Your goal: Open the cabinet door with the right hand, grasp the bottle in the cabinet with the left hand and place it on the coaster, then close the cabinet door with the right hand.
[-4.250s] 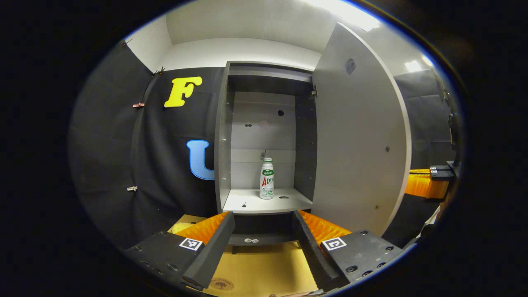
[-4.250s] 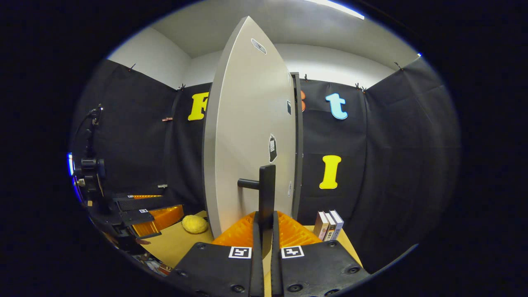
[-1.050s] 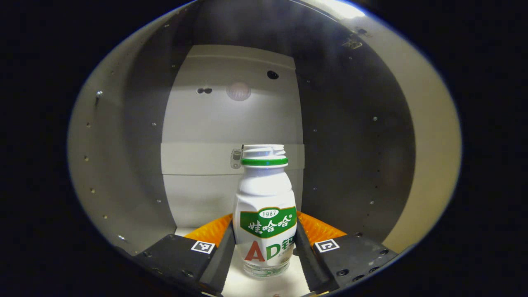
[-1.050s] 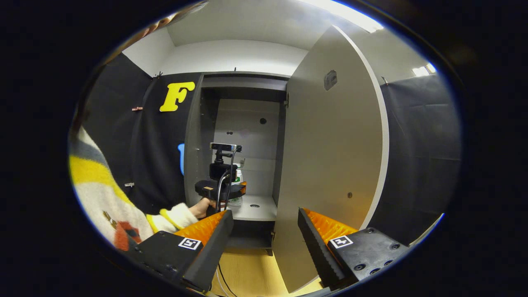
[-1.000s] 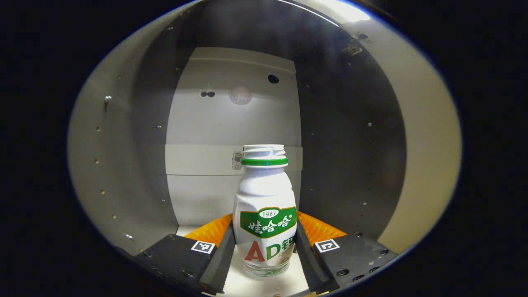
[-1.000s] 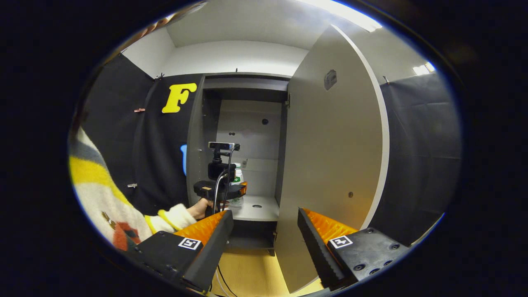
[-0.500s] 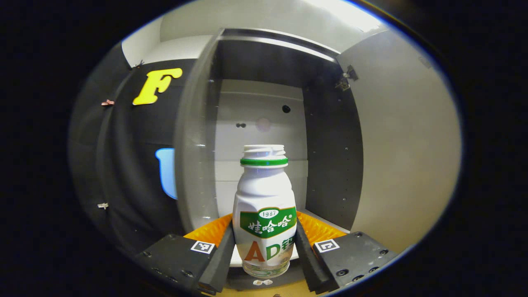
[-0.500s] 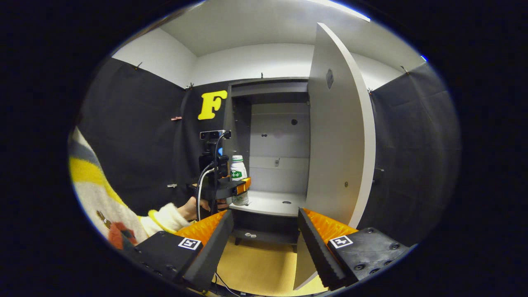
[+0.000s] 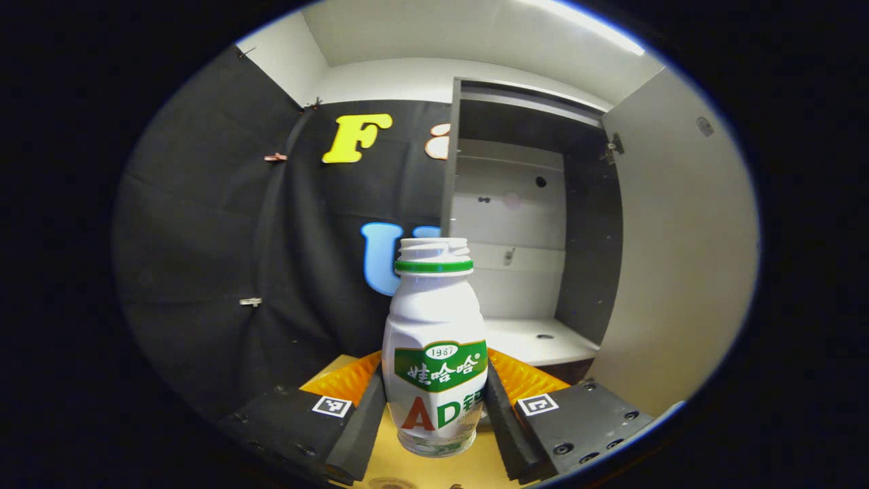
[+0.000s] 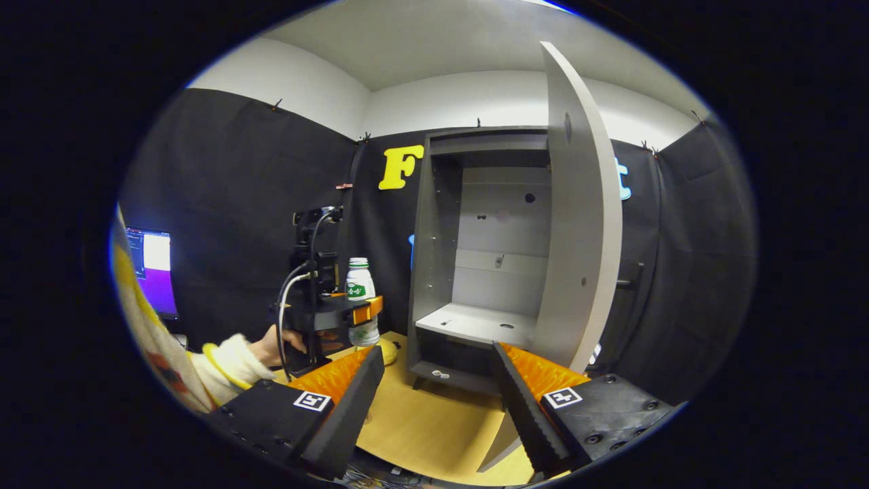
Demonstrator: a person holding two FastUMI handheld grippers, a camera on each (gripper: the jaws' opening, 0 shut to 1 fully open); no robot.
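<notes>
In the left gripper view, the left gripper [image 9: 434, 407] was closed on the bottle [image 9: 434, 353], one finger pressed to each side of its lower body. The bottle stood upright between them, white with a green band under its cap, and its base hung above the table [image 9: 390, 468], of which just a thin wooden strip showed between the fingers. Something round at the lower edge of that strip was cut off and could not be made out. Behind and to the right of the bottle stood the cabinet [image 9: 451, 204], its white shelf [image 9: 536, 339] bare apart from a small dark spot. The cabinet door [image 9: 679, 258] stood open at the right and ran out of the picture at its far edge.

In the right gripper view, the right gripper [image 10: 434, 401] was open, its fingers spread wide with nothing between them. Farther off on the left, the left gripper [image 10: 360, 314] held the bottle [image 10: 360, 299] upright in the air, left of the cabinet [image 10: 424, 272] and above the table's [image 10: 434, 421] far left part. A hand [image 10: 275, 343] in a light cuff gripped its handle, and the mount partly hid the bottle's lower half. A small yellow object [image 10: 387, 352] lay on the table just beside the cabinet's foot, half hidden behind the right gripper's own finger. The door [image 10: 584, 224] showed nearly edge-on, its lower corner hidden behind the other finger. A lit monitor [image 10: 155, 272] showed at the far left edge.
</notes>
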